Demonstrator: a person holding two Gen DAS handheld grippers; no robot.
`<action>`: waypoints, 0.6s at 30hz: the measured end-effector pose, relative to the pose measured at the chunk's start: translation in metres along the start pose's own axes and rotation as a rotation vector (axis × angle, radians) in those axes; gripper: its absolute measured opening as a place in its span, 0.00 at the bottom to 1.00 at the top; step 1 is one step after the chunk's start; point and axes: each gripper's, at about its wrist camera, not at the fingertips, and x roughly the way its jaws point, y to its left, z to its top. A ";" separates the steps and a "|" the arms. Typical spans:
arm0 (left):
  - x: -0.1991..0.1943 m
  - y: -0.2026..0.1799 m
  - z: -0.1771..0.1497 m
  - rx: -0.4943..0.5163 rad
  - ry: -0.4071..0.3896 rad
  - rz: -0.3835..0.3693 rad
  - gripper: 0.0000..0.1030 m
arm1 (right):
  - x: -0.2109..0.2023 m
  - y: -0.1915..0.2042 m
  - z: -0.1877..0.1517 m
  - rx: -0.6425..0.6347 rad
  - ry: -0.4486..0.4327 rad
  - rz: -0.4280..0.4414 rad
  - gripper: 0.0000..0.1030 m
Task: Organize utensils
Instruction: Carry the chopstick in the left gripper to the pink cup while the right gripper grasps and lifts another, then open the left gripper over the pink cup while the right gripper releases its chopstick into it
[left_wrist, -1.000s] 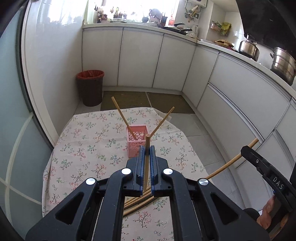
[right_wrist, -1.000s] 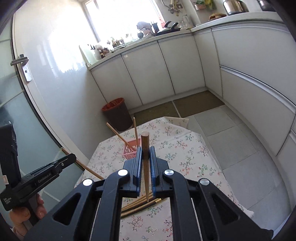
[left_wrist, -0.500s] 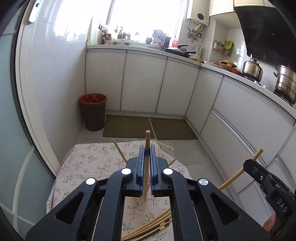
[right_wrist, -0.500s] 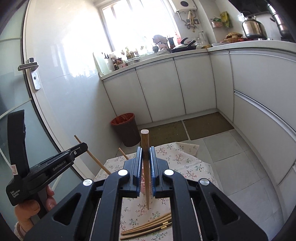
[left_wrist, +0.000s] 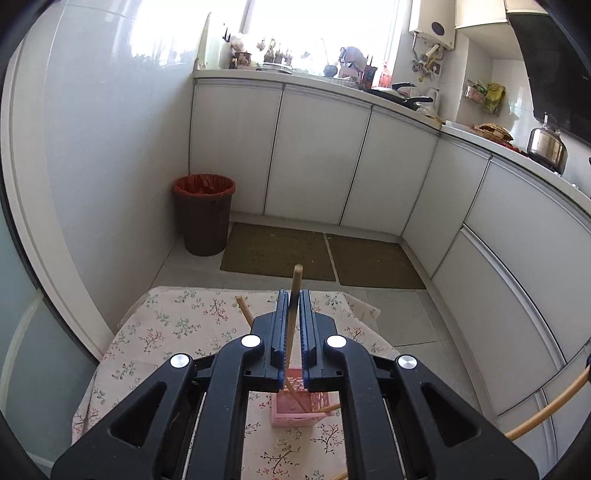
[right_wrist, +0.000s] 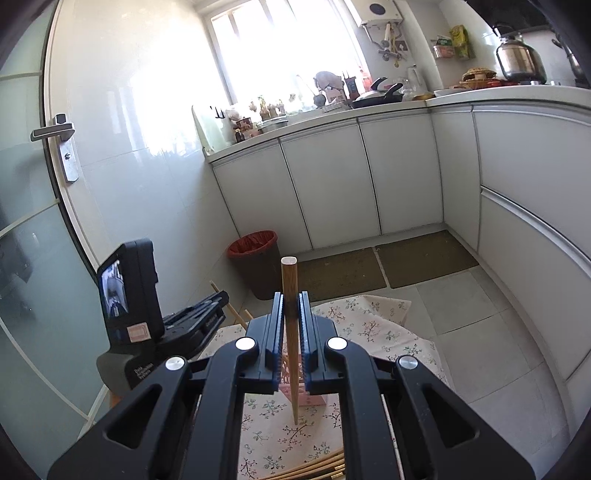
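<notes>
floral tablecloth (left_wrist: 177, 325) | left tongs (left_wrist: 294, 314) grip chopstick (left_wrist: 295, 291) | right tongs (right_wrist: 290, 314) grip another chopstick (right_wrist: 289, 291)

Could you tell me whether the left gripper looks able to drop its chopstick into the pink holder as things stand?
Probably yes: the left gripper holds its chopstick tip-down over the pink holder, whose top looks open.

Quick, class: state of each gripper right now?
Left gripper: shut on a chopstick.
Right gripper: shut on another chopstick.
</notes>
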 end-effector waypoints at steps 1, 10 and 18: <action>0.002 0.002 -0.004 0.002 -0.002 -0.020 0.06 | 0.004 0.001 0.001 0.003 -0.001 0.001 0.08; -0.031 0.031 -0.003 -0.051 -0.063 -0.013 0.13 | 0.036 0.011 0.014 0.027 -0.064 0.012 0.08; -0.045 0.054 -0.014 -0.040 -0.077 0.045 0.17 | 0.087 0.017 0.007 0.005 -0.110 -0.015 0.08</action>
